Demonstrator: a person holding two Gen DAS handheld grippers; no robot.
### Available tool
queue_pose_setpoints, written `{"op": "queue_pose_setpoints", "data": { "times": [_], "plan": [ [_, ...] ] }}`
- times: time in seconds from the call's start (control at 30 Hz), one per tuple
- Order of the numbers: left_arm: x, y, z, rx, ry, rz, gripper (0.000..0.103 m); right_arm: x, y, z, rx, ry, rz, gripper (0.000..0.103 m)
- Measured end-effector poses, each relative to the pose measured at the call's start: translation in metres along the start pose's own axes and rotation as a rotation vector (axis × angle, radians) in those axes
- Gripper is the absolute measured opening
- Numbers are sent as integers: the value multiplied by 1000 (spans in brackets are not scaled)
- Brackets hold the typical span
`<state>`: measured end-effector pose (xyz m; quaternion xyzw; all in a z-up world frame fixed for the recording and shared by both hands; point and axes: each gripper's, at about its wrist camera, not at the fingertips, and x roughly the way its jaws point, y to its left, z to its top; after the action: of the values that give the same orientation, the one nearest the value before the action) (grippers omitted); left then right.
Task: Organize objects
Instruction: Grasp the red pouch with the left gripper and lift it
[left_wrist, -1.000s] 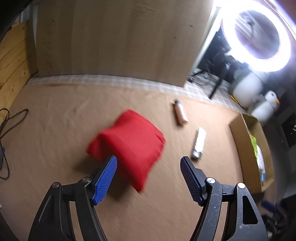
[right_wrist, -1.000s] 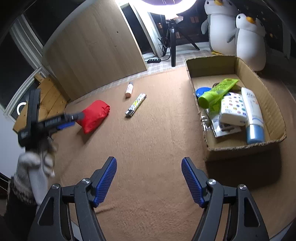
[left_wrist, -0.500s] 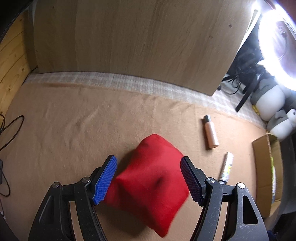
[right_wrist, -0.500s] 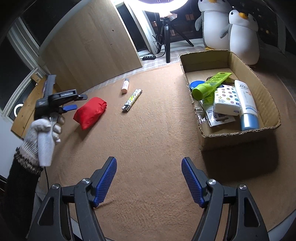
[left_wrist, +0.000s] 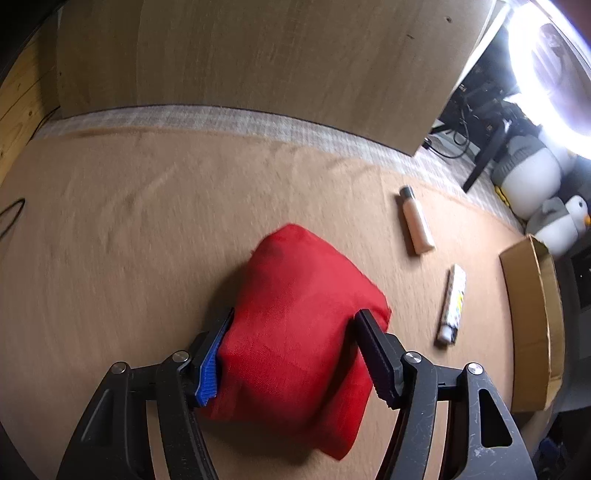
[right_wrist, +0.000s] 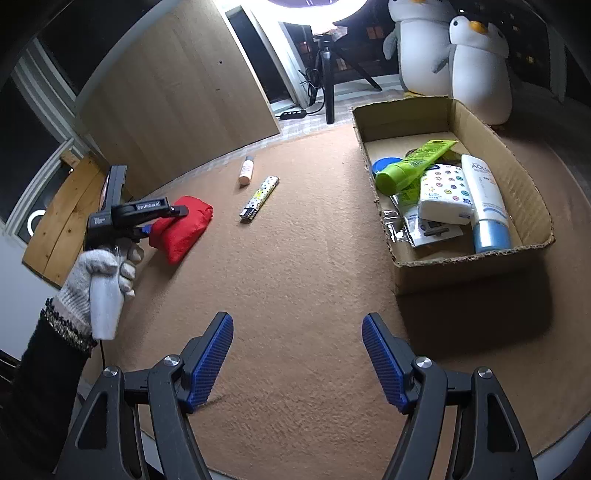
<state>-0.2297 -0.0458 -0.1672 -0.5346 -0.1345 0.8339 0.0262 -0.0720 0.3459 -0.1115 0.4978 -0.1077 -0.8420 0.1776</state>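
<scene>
The big brown carpet (right_wrist: 295, 295) is where I work, and the open cardboard box (right_wrist: 524, 192) sits on it to my right, already holding tubes and packs. The soft red cloth pouch (left_wrist: 295, 314) lies on the carpet, well apart from the box. A second ago my left claw (left_wrist: 295, 354) hung above the pouch. Now it has come down around it, and its jaws have just been closing, with the pouch between them. The blue pads touch both sides of the cloth, so I think I am pinching it. Next I would lift it to the box. My right claw (right_wrist: 297, 356) is spread wide with nothing in it. The spotted stick (left_wrist: 452, 304) and small peach bottle (left_wrist: 417, 223) wait nearby.
</scene>
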Motion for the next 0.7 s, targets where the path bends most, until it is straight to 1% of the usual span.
{"op": "queue_pose_setpoints", "data": {
  "times": [0.3,0.5,0.57,0.7],
  "plan": [
    [-15,-11,-49,22,15,-50,68,8,9,3,-35,12,22,69],
    [-17,-14,-65,5,29,-95,65,15,20,6,-64,20,41,69],
    [-19,-17,-71,2,44,-122,64,17,24,6,-75,25,50,69],
    [-23,-33,-91,28,66,-156,63,19,28,5,-87,31,58,69]
  ]
}}
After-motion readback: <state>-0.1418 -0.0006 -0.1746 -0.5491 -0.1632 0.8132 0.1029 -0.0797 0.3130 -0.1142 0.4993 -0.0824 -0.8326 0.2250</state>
